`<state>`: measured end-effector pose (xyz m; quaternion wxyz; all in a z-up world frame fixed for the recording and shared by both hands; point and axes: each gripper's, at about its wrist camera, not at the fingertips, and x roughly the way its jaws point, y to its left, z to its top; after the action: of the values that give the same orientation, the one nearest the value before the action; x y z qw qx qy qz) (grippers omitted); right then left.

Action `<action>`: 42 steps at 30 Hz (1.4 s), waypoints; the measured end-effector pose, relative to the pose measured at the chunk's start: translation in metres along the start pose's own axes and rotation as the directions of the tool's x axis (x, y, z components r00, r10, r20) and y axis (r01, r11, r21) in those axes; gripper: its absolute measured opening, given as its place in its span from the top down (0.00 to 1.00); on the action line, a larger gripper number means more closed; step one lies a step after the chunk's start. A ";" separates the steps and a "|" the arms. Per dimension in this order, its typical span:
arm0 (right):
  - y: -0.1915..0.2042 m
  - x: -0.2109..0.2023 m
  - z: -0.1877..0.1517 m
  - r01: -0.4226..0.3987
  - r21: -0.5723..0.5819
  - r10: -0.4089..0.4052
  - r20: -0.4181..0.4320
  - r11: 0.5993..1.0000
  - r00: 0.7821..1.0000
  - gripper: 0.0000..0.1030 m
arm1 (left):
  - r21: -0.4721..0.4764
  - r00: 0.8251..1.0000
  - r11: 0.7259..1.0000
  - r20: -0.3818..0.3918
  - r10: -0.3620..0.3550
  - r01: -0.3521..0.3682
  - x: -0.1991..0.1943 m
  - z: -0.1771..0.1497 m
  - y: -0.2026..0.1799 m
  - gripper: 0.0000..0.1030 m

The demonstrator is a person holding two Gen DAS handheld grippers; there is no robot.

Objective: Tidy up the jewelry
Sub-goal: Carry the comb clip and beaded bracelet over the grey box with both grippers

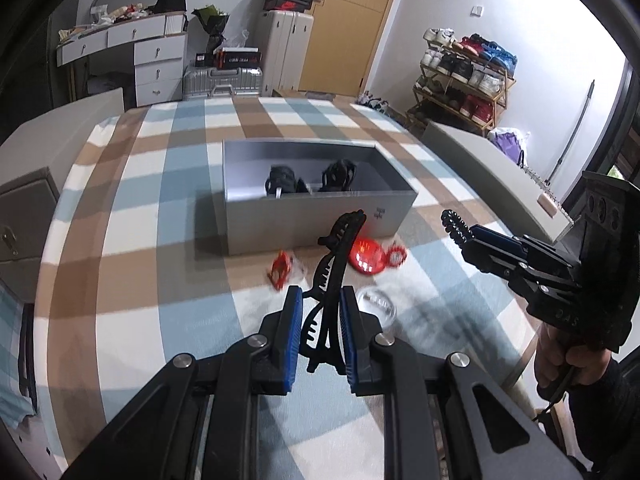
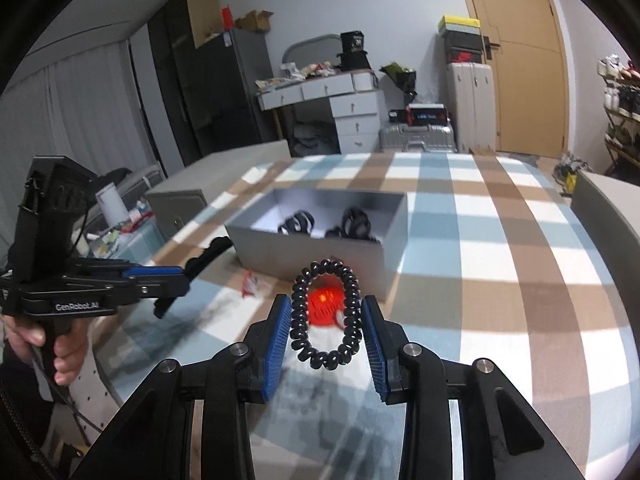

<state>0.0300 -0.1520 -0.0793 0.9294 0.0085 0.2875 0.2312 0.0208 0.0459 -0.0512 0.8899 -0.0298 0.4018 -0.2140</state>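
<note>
Left tongs (image 1: 318, 330): pinching a long black hair clip (image 1: 334, 276), which rises from between the blue pads toward 12 o'clock, clear of the bed
Right tongs (image 2: 326, 334): closed against a black coiled hair tie (image 2: 326, 314), pads touching its two sides; the loop hangs in the air between them
Grey box (image 1: 316, 222): open, on the checked bedspread (image 1: 132, 216) at 12 o'clock from both tongs; two dark accessories (image 1: 312, 178) lie inside, too blurred to name
Red items (image 1: 370, 258): on the bedspread just in front of the box; a smaller red piece (image 1: 282, 268) lies at their 9 o'clock
Clear round piece (image 1: 376, 304): perhaps a small lid or dish, at 6 o'clock from the red items
Hand (image 2: 60, 344): grips the left tool's handle
</note>
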 end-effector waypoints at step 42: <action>-0.027 0.102 0.083 -0.129 -0.010 0.129 -0.016 0.992 0.992 0.64 | 0.014 0.999 0.999 -0.002 -0.042 0.042 0.068 0.082 0.014 0.87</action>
<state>0.1606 -0.1222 -0.0679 0.9104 0.0202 0.2921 0.2923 0.1249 0.0217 -0.0468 0.8850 -0.0318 0.4005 -0.2354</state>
